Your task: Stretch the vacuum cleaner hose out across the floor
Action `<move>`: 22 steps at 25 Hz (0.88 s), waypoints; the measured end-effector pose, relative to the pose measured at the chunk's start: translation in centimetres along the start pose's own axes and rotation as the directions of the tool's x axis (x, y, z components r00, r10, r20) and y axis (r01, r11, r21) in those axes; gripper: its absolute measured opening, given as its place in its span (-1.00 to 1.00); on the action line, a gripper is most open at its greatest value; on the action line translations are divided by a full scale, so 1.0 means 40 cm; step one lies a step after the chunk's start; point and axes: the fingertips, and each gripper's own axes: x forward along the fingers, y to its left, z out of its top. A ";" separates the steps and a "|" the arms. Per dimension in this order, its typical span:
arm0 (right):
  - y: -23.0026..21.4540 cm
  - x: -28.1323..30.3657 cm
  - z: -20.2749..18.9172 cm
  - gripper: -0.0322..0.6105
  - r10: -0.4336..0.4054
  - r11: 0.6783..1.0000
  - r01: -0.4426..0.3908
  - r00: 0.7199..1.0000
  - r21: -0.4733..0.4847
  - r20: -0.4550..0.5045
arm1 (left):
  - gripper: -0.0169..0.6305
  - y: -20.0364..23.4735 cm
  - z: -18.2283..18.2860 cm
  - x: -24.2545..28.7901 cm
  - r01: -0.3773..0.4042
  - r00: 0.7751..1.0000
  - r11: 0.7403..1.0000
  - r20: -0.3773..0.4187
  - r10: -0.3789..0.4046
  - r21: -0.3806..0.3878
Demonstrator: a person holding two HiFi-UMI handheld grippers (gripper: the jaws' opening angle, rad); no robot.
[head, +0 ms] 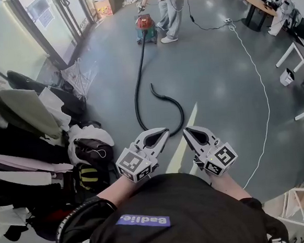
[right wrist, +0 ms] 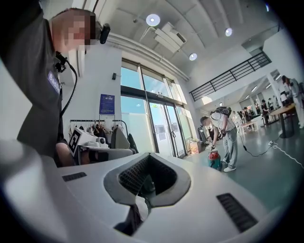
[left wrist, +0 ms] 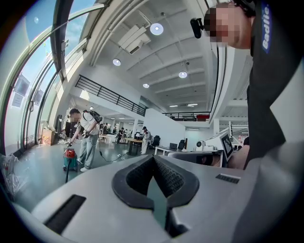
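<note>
The hose [head: 136,83] lies on the grey floor [head: 216,76], and it is far from straight: it runs from the vacuum [head: 146,28] at the far end down toward the camera, swings round in a tight bend and hooks back up, so its free end sits out in the middle of the floor. The bottom of that bend lies by the yellow line [head: 188,128], just ahead of the two grippers in the head view, but neither one touches it. The left gripper [head: 165,131] has its jaws closed together with nothing between them; its own view shows only the shut jaws [left wrist: 154,163], with the vacuum [left wrist: 70,159] far off beyond. It's the same on the right gripper [head: 186,133]: jaws shut tight and empty in its own view [right wrist: 148,160], the vacuum [right wrist: 214,160] small in the distance. Both grippers are held out side by side, tips nearly level and pointing down the room. A second person [head: 170,9] stands right beside the vacuum, bent over it. A white cable [head: 263,88] curves across the floor on the right, well apart from the hose. On the left a heap of clothes [head: 27,128] crowds the edge, with glass doors [head: 44,22] behind it. Desks [head: 258,2] line the far right.
</note>
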 end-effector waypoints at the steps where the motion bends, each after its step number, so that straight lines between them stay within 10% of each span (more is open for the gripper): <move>1: -0.015 -0.014 0.002 -0.89 0.000 1.000 0.000 1.000 0.002 0.003 | -0.92 -0.005 0.002 0.016 -0.003 1.000 1.000 -0.001 0.003 0.004; 13: -0.189 -0.029 -0.002 -0.89 -0.004 1.000 0.004 1.000 0.012 -0.016 | -0.92 0.056 0.014 0.149 -0.048 0.999 0.999 0.004 0.048 0.006; 22: -0.334 0.311 -0.025 -0.89 -0.044 0.999 0.044 0.994 -0.001 -0.095 | -0.92 0.472 0.024 0.194 -0.043 0.998 0.998 0.045 0.045 -0.054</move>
